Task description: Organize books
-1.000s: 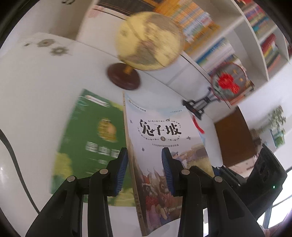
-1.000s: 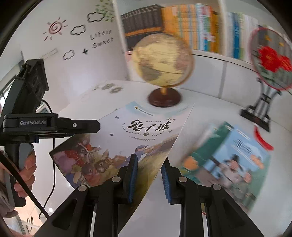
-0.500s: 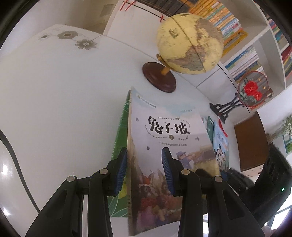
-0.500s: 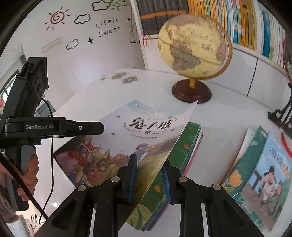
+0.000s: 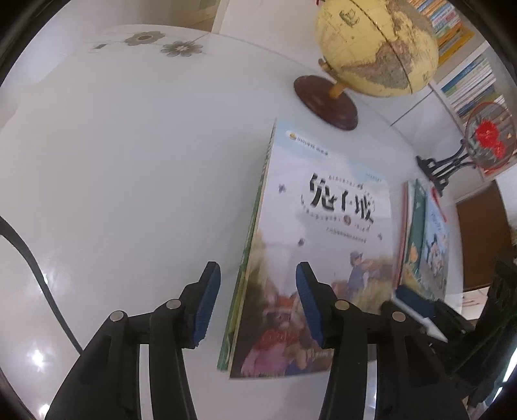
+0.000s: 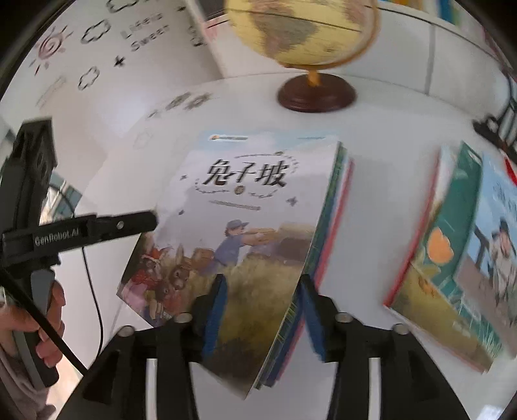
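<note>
1. Rabbit book (image 6: 245, 232) now flat atop the green-edged stack (image 6: 326, 226) on the white table (image 5: 129, 161).
2. Both left gripper (image 5: 255, 307) and right gripper (image 6: 263, 318) jaws opening, pads off the cover — release step.
3. Next, probably: back off, then grab from the other pile (image 6: 452, 258).

The right gripper (image 6: 263, 318) was opening its jaws, the rabbit-cover book (image 6: 239, 226) between them atop a stack (image 6: 326, 245). The left gripper (image 6: 97, 226) reached the book's left edge. A globe (image 6: 303, 29) stood behind.
</note>
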Tool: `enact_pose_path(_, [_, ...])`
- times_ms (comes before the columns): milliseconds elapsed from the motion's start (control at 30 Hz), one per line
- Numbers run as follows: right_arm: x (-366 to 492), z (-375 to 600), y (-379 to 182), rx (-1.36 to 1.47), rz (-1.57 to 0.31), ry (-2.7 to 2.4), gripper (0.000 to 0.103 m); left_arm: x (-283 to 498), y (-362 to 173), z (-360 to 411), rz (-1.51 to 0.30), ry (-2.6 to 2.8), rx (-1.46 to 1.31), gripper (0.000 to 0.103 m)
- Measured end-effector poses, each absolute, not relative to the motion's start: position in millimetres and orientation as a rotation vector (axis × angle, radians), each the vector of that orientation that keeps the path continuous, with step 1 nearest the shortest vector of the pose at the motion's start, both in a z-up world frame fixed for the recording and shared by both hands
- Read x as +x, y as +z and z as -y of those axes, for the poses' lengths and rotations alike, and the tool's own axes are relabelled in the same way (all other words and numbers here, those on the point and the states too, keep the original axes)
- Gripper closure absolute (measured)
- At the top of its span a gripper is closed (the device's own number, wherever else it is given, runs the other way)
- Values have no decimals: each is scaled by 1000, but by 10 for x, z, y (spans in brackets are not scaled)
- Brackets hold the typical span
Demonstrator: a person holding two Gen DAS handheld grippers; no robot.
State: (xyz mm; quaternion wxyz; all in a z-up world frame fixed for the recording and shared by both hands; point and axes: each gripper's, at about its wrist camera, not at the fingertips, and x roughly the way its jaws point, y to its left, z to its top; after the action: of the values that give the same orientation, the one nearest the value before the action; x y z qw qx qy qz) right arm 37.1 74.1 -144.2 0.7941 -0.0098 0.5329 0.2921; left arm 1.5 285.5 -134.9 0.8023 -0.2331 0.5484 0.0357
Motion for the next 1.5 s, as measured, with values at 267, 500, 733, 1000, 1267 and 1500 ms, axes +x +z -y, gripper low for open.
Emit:
enact_pose_path(267, [416, -170, -1362, 110, -1165, 567, 52, -216, -1228, -2512, -1166, 58, -532, 51])
enact_pose_path(500, [407, 345, -1441, 172, -1196, 514, 51, -270, -1110, -1895, -1153, 1, -533, 50])
enact_pose_path(733, [389, 823, -1495, 223, -1210, 477, 51, -329, -1081, -1361, -1162, -38, -501, 35])
enact_pose_path(1000, [375, 1415, -1576, 331, -1209, 424, 51, -209, -1111, -897, -1212, -47, -434, 35])
enact_pose_path(1267, [442, 1888, -1680, 405, -1212, 360, 51, 135, -1254, -454, -1257, -83, -349, 35])
enact_pose_path(1500, [559, 2137, -1743, 413, -1188, 297, 51, 714, -1296, -194, -1249, -109, -248, 35])
